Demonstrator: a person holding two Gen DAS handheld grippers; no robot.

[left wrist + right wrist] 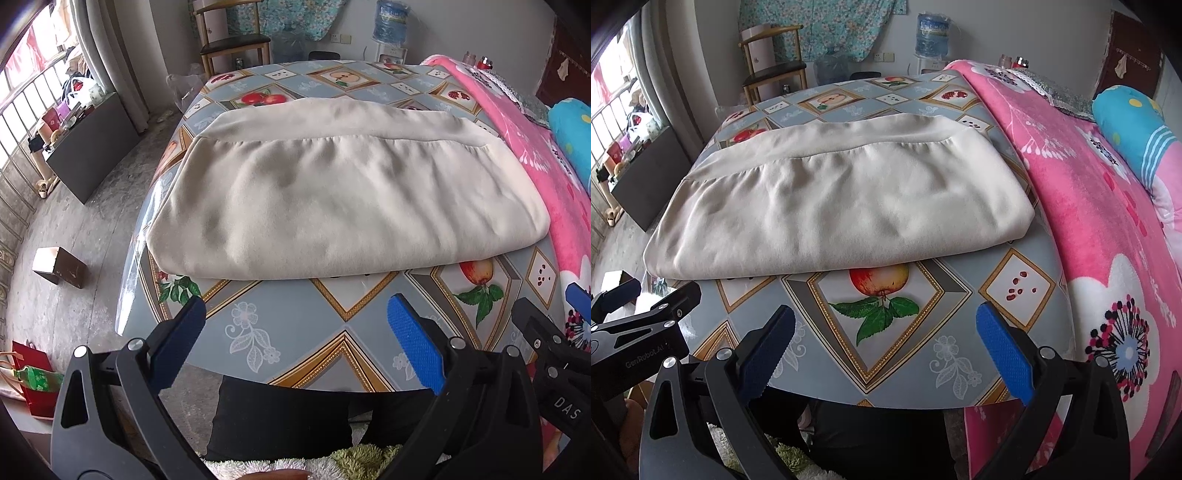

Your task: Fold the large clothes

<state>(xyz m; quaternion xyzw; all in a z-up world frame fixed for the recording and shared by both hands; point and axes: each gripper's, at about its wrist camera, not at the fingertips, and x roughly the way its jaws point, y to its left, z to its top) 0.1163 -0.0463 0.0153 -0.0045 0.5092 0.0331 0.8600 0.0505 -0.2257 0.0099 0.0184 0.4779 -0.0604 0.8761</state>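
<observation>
We hold both grippers at the near edge of the table [295, 332], which is covered by a glossy blue-grey cloth printed with fruit and flowers. The left gripper [297, 343] sits at the bottom centre of the left wrist view with its two blue-padded fingers spread wide apart and nothing between them; its tips hang over the bare tablecloth, short of the garment. The right gripper [886, 345] shows the same condition at the bottom centre of the right wrist view: fingers wide apart, empty, above a printed apple panel. Each gripper also appears at the edge of the other's view, the right one at lower right and the left one at lower left. The beige garment [343, 195] lies folded into a wide rectangular bundle across the middle of the table, filling the centre of both frames. A plain band runs along its far side, with gathered fabric below it, and its near folded edge lies just beyond the fingertips, not touching them. A pink flowered blanket [1089, 206] lies along the right edge of the table, with a blue pillow [1134, 125] on it at upper right. A wooden chair [232, 40] stands beyond the table at upper left. A person's dark-clothed legs [280, 421] show below the table edge.
</observation>
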